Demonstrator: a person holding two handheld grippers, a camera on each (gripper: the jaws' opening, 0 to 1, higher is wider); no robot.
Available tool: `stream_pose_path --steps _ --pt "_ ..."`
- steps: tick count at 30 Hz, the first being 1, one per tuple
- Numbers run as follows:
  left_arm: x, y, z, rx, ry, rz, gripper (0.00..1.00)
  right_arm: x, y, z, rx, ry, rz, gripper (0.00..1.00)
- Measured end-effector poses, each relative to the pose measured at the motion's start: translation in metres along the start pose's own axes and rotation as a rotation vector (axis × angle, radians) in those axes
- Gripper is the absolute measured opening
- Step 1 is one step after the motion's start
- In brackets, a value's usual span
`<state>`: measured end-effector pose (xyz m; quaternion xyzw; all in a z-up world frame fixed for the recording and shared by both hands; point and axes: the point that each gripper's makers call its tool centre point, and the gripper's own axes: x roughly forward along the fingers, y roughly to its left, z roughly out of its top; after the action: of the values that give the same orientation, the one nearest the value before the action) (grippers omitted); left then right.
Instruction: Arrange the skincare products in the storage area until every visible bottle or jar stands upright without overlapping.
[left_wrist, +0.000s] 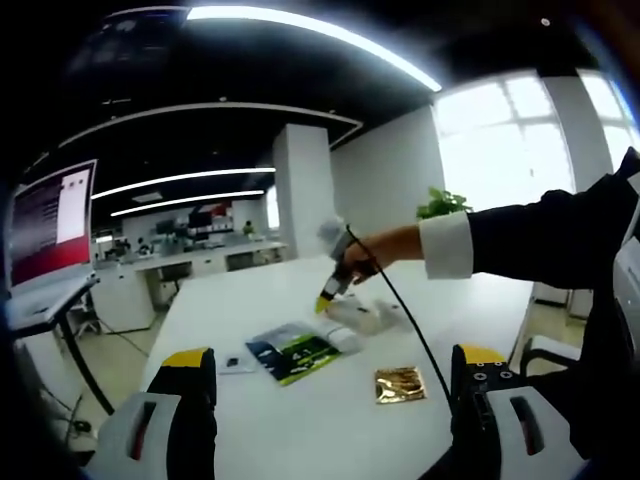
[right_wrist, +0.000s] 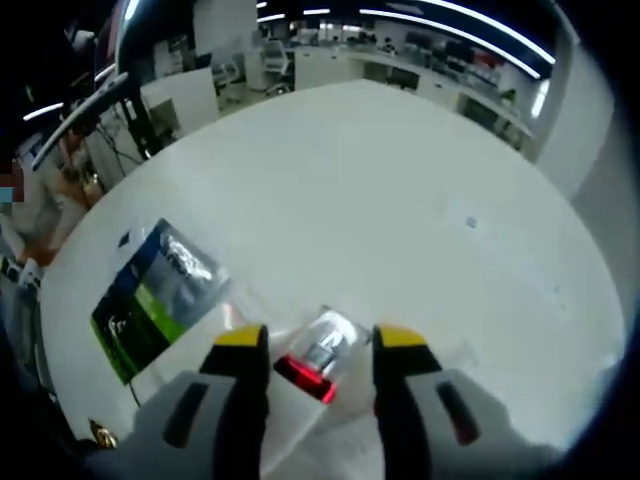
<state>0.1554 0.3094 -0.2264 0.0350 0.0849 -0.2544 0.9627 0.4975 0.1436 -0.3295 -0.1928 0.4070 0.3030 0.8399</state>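
My left hand-held gripper (left_wrist: 332, 385) is held back above the near edge of the white counter (left_wrist: 300, 420), its 2 yellow-tipped jaws wide apart with nothing between them. Between them, further out on the counter, lie a dark-and-green packet (left_wrist: 294, 353) and, to its right and apart from it, a small gold foil sachet (left_wrist: 400, 384).

In the left gripper view my right hand (left_wrist: 385, 248) reaches in from the right, holding the right hand-held gripper (left_wrist: 324, 303) tip-down over a clear item on the counter.

In the right gripper view, the right hand-held gripper (right_wrist: 311, 345) has its 2 jaws spread, 1 on each side of a small clear bottle with a red end (right_wrist: 318, 354). The bottle lies on its side on the counter (right_wrist: 380, 190); I cannot tell whether the jaws touch it. The packet (right_wrist: 155, 293) sits to its left, apart.
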Motion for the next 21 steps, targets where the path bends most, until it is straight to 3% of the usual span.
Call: stream_pose_path --steps 5,21 --pt "-0.007 0.008 0.006 -0.005 -0.028 0.023 0.99 0.002 0.0 0.003 -0.013 0.0 -0.002 0.39" --pt "-0.014 0.009 0.008 -0.005 -0.036 0.032 0.99 0.004 0.008 0.003 -0.032 -0.007 -0.037 0.37"
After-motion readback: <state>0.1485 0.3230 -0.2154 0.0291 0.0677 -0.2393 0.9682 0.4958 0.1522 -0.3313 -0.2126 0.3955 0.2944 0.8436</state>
